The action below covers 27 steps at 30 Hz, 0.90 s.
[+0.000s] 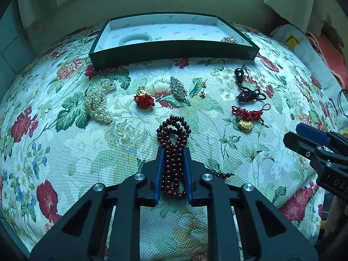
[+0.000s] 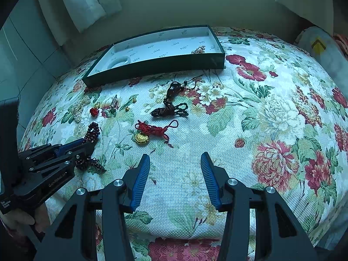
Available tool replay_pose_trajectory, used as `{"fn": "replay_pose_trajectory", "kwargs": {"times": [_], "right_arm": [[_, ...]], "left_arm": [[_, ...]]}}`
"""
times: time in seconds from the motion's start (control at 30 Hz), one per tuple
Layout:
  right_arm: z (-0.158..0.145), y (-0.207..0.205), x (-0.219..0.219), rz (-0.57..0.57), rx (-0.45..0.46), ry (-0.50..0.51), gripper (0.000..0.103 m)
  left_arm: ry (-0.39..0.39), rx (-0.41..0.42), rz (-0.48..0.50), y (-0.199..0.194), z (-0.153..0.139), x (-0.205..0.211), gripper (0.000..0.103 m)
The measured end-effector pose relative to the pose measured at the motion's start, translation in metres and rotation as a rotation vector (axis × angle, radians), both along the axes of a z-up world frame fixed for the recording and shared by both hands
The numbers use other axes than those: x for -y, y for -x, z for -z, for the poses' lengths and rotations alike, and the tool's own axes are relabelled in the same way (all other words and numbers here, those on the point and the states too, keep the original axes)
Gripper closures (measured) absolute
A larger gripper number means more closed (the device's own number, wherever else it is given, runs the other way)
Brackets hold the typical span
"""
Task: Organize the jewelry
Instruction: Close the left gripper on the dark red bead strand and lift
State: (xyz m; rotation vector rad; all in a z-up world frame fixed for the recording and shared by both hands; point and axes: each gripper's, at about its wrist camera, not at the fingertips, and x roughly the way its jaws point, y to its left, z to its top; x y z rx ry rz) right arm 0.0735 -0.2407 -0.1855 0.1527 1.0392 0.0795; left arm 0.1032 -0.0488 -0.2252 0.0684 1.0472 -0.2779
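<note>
My left gripper [image 1: 173, 152] is shut on a dark red bead necklace [image 1: 174, 134] that lies on the floral cloth; it also shows in the right wrist view [image 2: 92, 130]. My right gripper [image 2: 175, 158] is open and empty above the cloth. A green tray [image 1: 174, 52] with a white ring [image 1: 136, 38] and a sparkly piece [image 1: 229, 39] inside stands at the back. On the cloth lie a pearl strand [image 1: 97, 102], a red charm [image 1: 143, 99], a crystal brooch [image 1: 178, 89], gold earrings [image 1: 202, 89], a dark pendant on a cord [image 1: 245, 87] and a red cord with a gold ingot [image 1: 248, 117].
The floral cloth [image 2: 261, 119] covers a rounded surface that drops off at the front and sides. A wall and white curtains [image 2: 82, 2] stand behind the tray. A plastic-wrapped bundle [image 2: 322, 50] lies at the right.
</note>
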Motion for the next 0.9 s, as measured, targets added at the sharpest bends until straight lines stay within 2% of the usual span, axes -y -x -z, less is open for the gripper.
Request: {"fn": "replay_pose_trajectory", "kwargs": {"times": [0.13, 0.2, 0.5, 0.9], "right_arm": [[0.0, 0.0, 0.0, 0.0, 0.001, 0.001, 0.054], [0.0, -0.001, -0.001, 0.0, 0.002, 0.002, 0.054], [-0.001, -0.01, -0.011, -0.021, 0.006, -0.002, 0.054], [0.016, -0.039, -0.039, -0.091, -0.033, -0.007, 0.055]], "left_arm": [[-0.002, 0.018, -0.001, 0.002, -0.004, -0.003, 0.091], [0.018, 0.026, 0.001, 0.002, -0.008, -0.007, 0.091], [0.006, 0.047, -0.039, -0.002, -0.016, -0.02, 0.091], [0.0, 0.053, -0.093, -0.015, -0.019, -0.04, 0.091]]}}
